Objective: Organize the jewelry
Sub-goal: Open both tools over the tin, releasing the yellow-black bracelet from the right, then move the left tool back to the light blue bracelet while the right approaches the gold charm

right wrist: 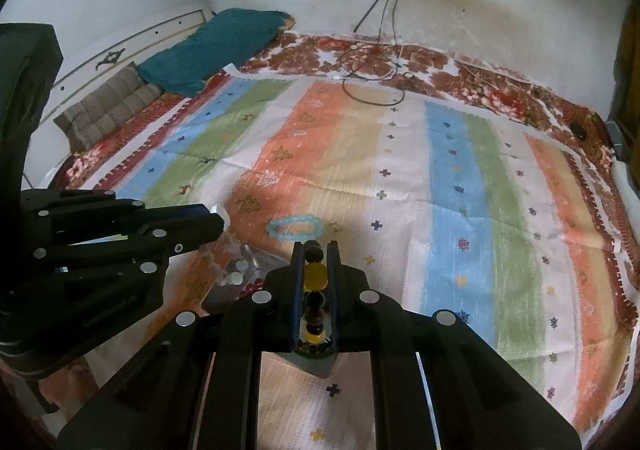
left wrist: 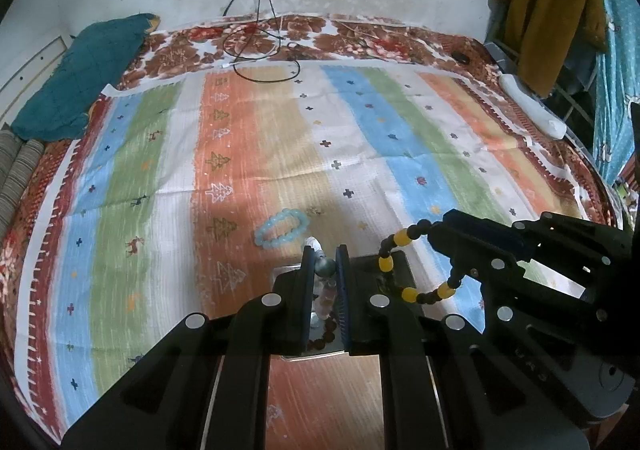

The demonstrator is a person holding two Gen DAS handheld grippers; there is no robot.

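**Both grippers grip beaded strands above the tray**

The left gripper [left wrist: 325,264] is closed narrow on a strand of pale beads [left wrist: 326,296], a grey-green bead pinched right between its fingertips and the clear and pinkish beads trailing down behind. In the right wrist view that strand [right wrist: 216,266] hangs from the left gripper [right wrist: 214,224] toward a small shiny tray [right wrist: 228,296], which holds pale beads and a string of dark red beads [right wrist: 252,288].

The right gripper [right wrist: 315,250] is clamped on a black-and-yellow bracelet [right wrist: 315,276], its beads lined up between the two fingers. From the left wrist view the same bracelet [left wrist: 400,262] loops out of the right gripper [left wrist: 438,228] over the tray's [left wrist: 408,274] far right corner, lifted off the cloth.

A light blue bracelet [left wrist: 282,228] lies flat on the striped cloth [left wrist: 240,154], just beyond the tray and both sets of fingertips, touching neither.

The two grippers sit near each other over the tray, so room between them is tight. Beyond the blue bracelet the cloth runs open and flat to its far edge, where black cables [left wrist: 260,62] coil on the floral bedding [left wrist: 360,38] under the wall. A teal pillow [left wrist: 80,78] bounds the far left corner; a white power strip [left wrist: 532,106] lies along the right edge.
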